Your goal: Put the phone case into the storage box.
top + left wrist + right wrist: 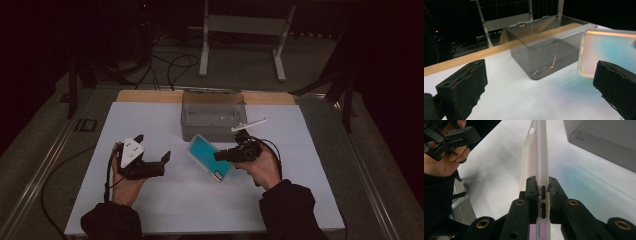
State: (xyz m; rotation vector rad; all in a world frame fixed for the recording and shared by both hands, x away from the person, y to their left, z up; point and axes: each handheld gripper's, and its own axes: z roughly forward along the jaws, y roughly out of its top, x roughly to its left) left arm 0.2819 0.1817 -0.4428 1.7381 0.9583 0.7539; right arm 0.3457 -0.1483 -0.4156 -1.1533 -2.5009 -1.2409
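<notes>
A person's right gripper point(220, 155) clamps a teal phone case point(209, 156) by its edge, holding it tilted above the white table point(165, 200), just in front of a clear plastic box point(212, 116) with its lid raised. In the right gripper view, the jaws pinch the case's thin side. The left gripper point(152, 151), held well apart from the case, has its jaws spread wide and empty.

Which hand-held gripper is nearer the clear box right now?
Right. The right hand-held gripper, shut on the phone case, sits just in front of the clear box; the left hand-held gripper is farther left, open.
</notes>
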